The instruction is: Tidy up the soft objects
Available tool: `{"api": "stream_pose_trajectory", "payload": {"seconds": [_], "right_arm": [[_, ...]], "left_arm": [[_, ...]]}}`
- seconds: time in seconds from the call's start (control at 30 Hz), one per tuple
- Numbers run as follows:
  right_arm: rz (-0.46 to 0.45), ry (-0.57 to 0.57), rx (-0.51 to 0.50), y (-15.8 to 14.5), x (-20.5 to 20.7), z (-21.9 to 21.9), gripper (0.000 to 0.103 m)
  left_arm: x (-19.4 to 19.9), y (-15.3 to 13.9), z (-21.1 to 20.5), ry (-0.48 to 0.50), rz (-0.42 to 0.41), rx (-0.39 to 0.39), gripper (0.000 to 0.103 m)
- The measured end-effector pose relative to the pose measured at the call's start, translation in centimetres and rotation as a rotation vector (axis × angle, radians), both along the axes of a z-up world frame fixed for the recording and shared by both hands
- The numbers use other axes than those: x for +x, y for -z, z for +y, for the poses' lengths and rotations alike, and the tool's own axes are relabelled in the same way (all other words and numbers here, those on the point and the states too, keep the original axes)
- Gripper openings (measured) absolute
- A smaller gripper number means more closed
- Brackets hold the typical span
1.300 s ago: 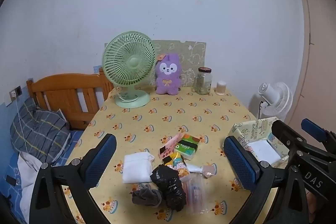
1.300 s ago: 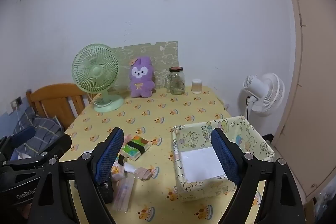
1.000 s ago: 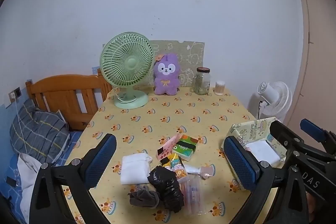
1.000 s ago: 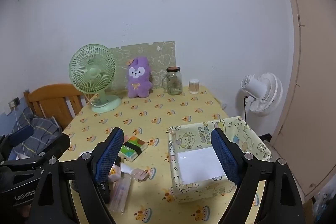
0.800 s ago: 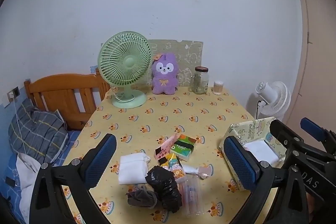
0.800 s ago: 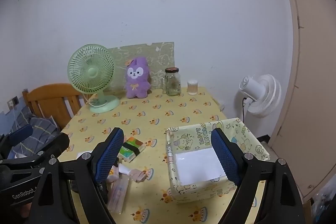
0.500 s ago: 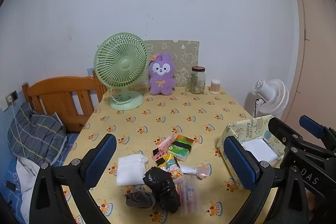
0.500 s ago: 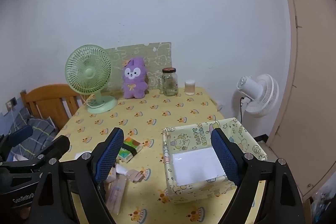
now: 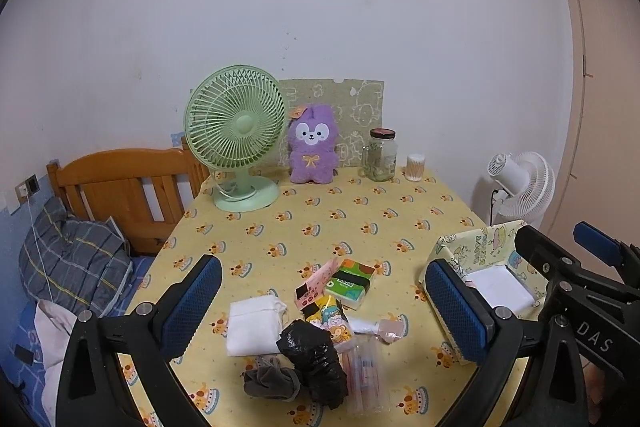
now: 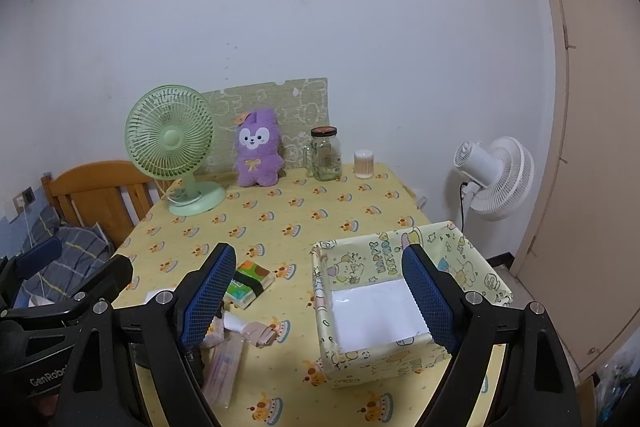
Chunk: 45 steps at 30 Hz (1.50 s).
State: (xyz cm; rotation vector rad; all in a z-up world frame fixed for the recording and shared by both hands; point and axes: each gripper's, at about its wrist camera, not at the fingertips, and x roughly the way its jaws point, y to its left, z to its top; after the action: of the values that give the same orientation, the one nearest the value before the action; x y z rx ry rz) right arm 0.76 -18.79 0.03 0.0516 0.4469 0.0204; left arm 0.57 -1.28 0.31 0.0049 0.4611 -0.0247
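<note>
A heap of soft things lies near the front of the yellow table: a white folded cloth (image 9: 254, 325), a black plastic bag (image 9: 314, 359), a grey sock (image 9: 272, 381), a green tissue pack (image 9: 350, 283) and small packets. My left gripper (image 9: 320, 263) hovers open above the heap and touches nothing. To the right stands an empty patterned box (image 10: 380, 363). My right gripper (image 10: 318, 250) is open over the box's left side with nothing between its fingers. The tissue pack (image 10: 250, 283) also shows beside the right gripper's left finger.
At the back of the table (image 9: 360, 211) stand a green fan (image 9: 236, 131), a purple plush (image 9: 312, 151), a glass jar (image 9: 380, 155) and a small cup (image 9: 414, 167). A wooden bed frame (image 9: 120, 183) with bedding is on the left. A white floor fan (image 10: 496, 179) stands at the right.
Both views have drifted slightly, as if the grippers drew back a little. Nothing on the table has moved, and both grippers keep the same wide opening.
</note>
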Motion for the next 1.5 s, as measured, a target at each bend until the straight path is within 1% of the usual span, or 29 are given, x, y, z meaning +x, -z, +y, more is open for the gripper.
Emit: {"api": "stream_pose_trajectory", "payload": {"seconds": [0.3,0.97,1.2,1.5], "right_arm": [[-0.001,0.001,0.004,0.1,-0.1,0.0,0.087],[-0.01,0.007,0.003,-0.3,-0.7,0.0,0.087],[-0.003,-0.001,0.011,-0.4,-0.8,0.1,0.087],[-0.024,0.001,0.019,-1.0,-1.0,0.2,0.087]], "left_arm": [[-0.1,-0.1,0.0,-0.01,-0.002,0.004,0.102],[-1.0,-0.8,-0.2,0.004,-0.031,-0.011,0.102],[-1.4,-1.0,0.1,-0.006,-0.041,-0.002,0.102],[-1.5,-0.9,0.4,-0.012,-0.043,0.006,0.101]]}}
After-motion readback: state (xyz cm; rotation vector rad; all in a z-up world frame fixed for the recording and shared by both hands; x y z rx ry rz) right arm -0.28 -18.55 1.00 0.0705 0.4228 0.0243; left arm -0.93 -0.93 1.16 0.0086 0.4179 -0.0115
